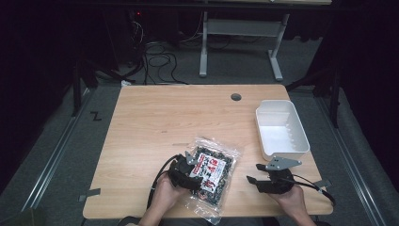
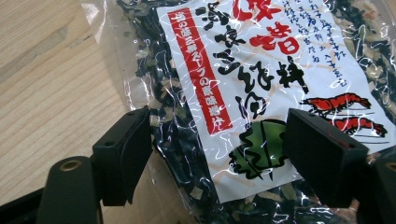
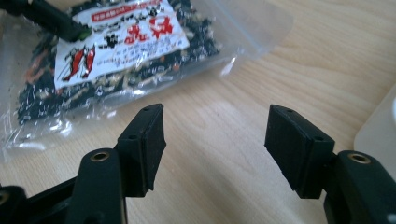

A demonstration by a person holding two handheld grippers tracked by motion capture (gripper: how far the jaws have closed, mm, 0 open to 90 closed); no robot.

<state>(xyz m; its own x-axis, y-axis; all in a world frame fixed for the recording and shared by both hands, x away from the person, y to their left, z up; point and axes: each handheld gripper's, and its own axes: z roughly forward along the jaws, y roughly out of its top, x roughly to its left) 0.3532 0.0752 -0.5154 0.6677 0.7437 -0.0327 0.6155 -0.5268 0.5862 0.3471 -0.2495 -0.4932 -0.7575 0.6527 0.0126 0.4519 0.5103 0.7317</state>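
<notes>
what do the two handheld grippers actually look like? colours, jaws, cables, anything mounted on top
Both are black. The left gripper and right gripper each have two blocky black jaws with flat rubbery pads and a brass-coloured eyelet in each jaw arm. A grey three-cornered plate tops the right one. Black cables trail back from each. Forearms are bare, no sleeves visible.

Wooden table [image 1: 155, 117]: snack bag [image 1: 214, 172], white tub [image 1: 281, 128]

A lab: dark curtains, floor cables [image 1: 157, 61], bare desk [image 1: 155, 117].
</notes>
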